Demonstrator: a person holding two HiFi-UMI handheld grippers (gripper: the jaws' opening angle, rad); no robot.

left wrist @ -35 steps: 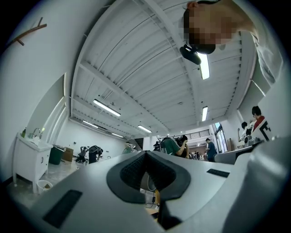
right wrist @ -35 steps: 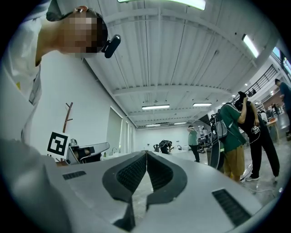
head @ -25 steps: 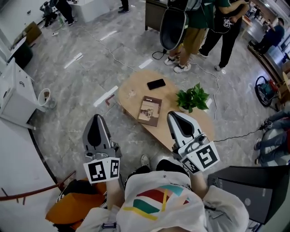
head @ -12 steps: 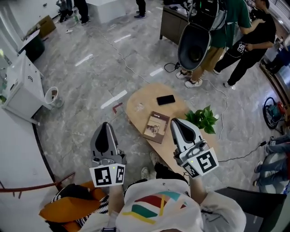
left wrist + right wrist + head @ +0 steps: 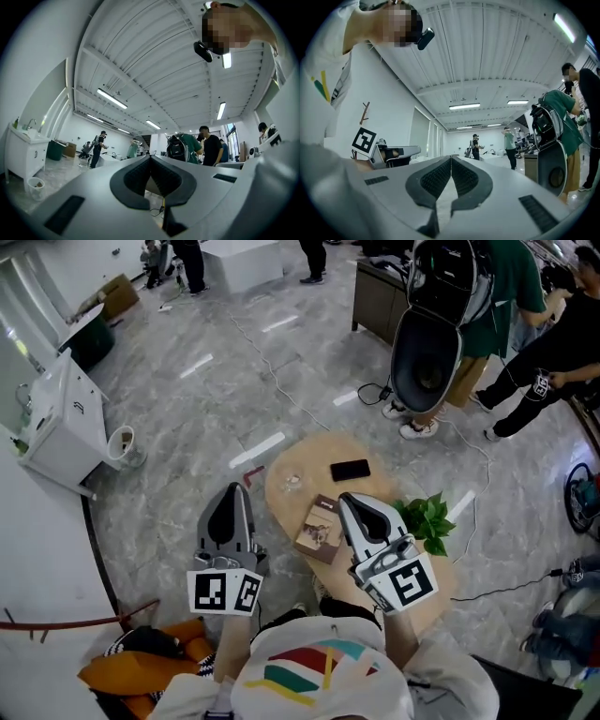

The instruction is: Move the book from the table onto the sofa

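Observation:
A brown book [image 5: 319,530] lies flat on the low oval wooden table [image 5: 300,460], near its front edge. In the head view my left gripper [image 5: 234,488] hangs over the floor left of the table, shut and empty. My right gripper [image 5: 345,498] is held above the table just right of the book, also shut with nothing in it. Both gripper views look level across the room, with the jaw tips [image 5: 150,157] [image 5: 451,158] meeting. The sofa is in no frame.
On the table lie a black phone [image 5: 350,470], a small potted plant [image 5: 427,521] and a small clear object [image 5: 292,481]. People and a dark round chair [image 5: 429,357] stand beyond the table. A white cabinet [image 5: 58,418] and a bucket [image 5: 122,442] stand at the left. A cable [image 5: 281,390] runs across the floor.
The view has shifted towards the table: the table and book now sit closer and more central under both grippers. The right gripper has come over the table beside the book. Both jaws stayed shut.

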